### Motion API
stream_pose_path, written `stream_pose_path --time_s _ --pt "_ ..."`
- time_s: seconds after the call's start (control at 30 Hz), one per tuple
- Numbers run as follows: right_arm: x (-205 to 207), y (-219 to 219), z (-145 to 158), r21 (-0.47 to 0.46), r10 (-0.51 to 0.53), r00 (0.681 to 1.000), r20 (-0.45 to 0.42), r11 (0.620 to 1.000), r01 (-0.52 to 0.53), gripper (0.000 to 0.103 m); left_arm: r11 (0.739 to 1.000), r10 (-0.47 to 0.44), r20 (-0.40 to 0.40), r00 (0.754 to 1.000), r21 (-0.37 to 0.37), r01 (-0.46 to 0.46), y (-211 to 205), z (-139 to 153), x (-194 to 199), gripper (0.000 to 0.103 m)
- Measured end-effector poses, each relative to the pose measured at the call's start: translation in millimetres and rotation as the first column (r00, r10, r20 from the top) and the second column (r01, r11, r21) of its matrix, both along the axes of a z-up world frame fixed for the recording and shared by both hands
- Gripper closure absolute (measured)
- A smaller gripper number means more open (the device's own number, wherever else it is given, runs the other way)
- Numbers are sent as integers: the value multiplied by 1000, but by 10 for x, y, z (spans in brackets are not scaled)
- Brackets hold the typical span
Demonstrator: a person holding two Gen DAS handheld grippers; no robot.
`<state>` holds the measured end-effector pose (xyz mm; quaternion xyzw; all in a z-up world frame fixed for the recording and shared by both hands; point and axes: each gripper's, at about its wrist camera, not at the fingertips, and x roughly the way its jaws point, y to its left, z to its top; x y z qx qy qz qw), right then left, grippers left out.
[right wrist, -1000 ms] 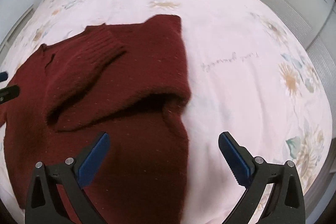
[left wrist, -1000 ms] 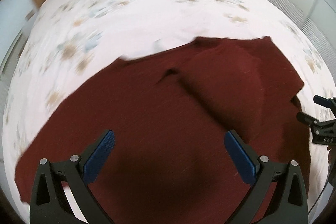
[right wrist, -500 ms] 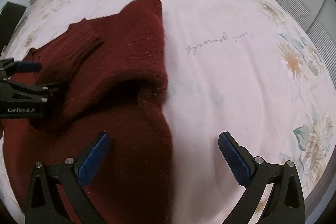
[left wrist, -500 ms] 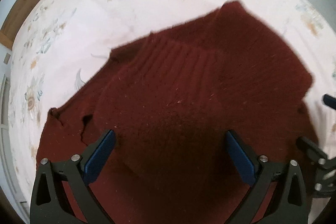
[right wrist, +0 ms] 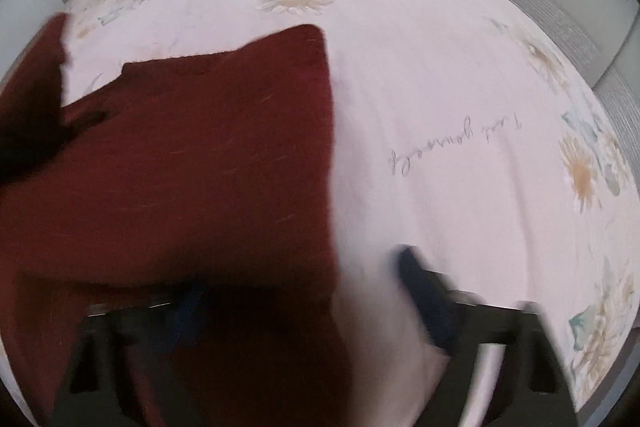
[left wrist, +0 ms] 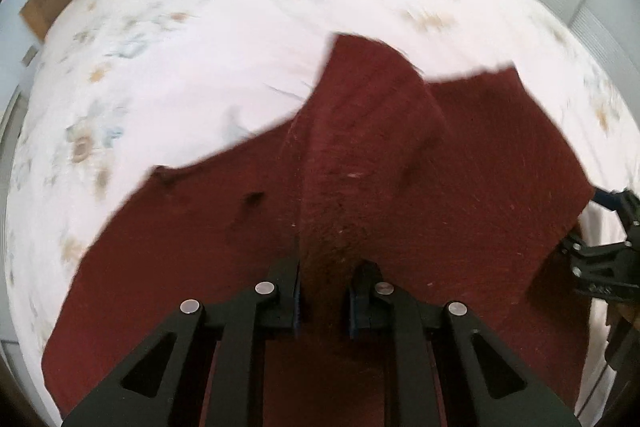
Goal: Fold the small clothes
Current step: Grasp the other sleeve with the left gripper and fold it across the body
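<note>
On the bed point(left wrist: 200, 75), the left hand-held gripper point(left wrist: 324, 291), spread half a second ago, now pinches a ridge of the maroon sweater point(left wrist: 360, 163), ready to fold; the right hand-held gripper point(right wrist: 304, 311) stays spread beside the sweater's edge.

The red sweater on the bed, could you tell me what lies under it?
Under the red sweater only the flowered bedspread shows, reaching out past its edges. Whatever lies beneath its middle is covered and cannot be seen.
</note>
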<state>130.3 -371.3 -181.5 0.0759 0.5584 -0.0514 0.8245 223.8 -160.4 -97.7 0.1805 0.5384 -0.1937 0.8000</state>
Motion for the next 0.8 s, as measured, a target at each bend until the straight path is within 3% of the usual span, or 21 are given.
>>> stream_pose_path --time_s 0.13,0.2,0.3,0.5,0.6,0.67,0.8 --pt "24 90 -11 13 8 1000 0 1000 -8 80 996 78 75 994 -56 -73 464 195 71 89" --pt "16 155 -31 -16 19 1000 -2 1000 -19 80 987 131 88 987 -103 -122 738 170 89 89" --pt "-5 189 -58 -21 23 1000 -10 999 -24 80 972 198 41 979 -136 -191 945 -37 88 88" --pt "25 183 -41 -9 38 999 -30 999 -39 80 933 309 -139 941 -147 -328 1316 -479 -32 77" --pt "13 164 -28 4 37 999 -40 999 -37 80 909 343 -172 923 -186 -372 1517 -478 -68 66" --pt "6 152 -28 16 35 998 -45 999 -34 78 902 365 -165 917 -183 -392 1616 -430 -121 56" --pt "-32 142 -10 20 38 997 -60 999 -37 74 894 398 -162 903 -152 -421 1844 -396 -224 48"
